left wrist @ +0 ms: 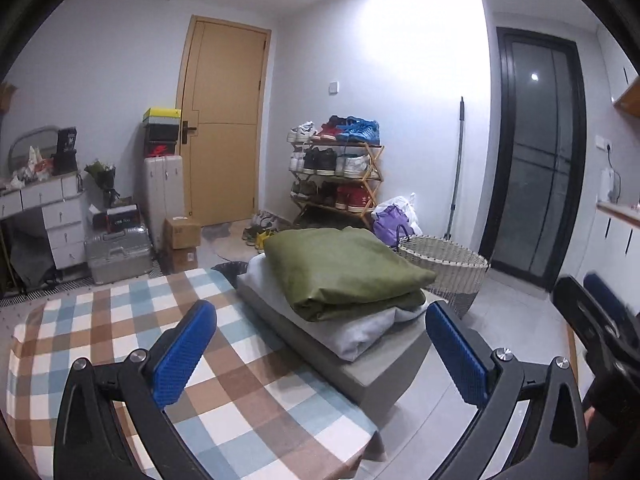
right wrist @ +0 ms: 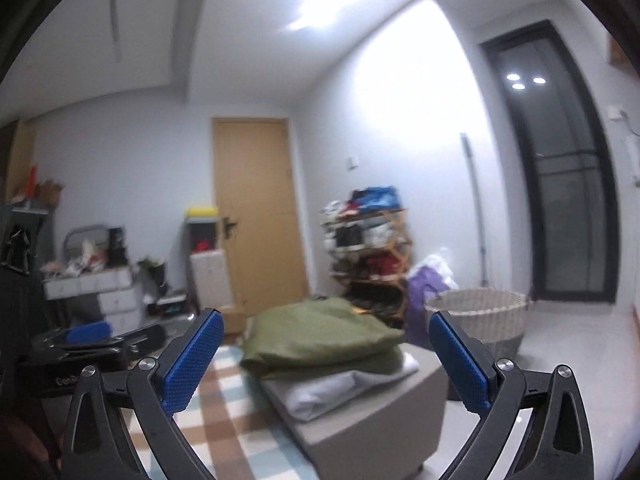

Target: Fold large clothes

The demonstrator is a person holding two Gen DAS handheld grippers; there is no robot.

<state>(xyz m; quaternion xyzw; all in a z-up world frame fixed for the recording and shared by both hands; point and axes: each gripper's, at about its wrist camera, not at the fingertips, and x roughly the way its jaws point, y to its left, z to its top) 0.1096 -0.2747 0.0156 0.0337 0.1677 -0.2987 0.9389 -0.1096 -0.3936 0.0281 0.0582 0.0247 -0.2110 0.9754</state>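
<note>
Green garment (left wrist: 340, 268): folded into a thick pad, lying on top of a folded pale grey garment (left wrist: 360, 336); both rest on the grey block (left wrist: 376, 376).
Landmark: the grey block stands against the edge of the checked cloth (left wrist: 120, 320); the woven basket (left wrist: 448, 264) is just beyond it, the shoe rack (left wrist: 336, 172) well behind it by the wall.
Left gripper (left wrist: 320, 344): jaws wide apart, nothing between the blue pads, held short of the block and apart from the stack.
Right gripper (right wrist: 326, 356): jaws equally wide, empty, also short of the block.
Stage, as I judge it: the fold on the green piece looks finished and stacked; both tools are clear of it.
Risk one: the green pad overhangs the grey one toward the basket side of the block; a brush from a finger could slide it off onto the floor.
Risk two: the fold is soft and puffy, so a nudge to its near edge could let the top layer spring open.
Risk three: the two tools sit close together beside the block and could knock each other on a fast swing.
Left view only: sharp detail of the stack's layers, the basket weave, the far end of the checked cloth, and the right tool's dark frame at the picture's edge.
Right view only: blurred, but it shows the left tool low at the side away from the basket, and the block's rounded near corner.
</note>
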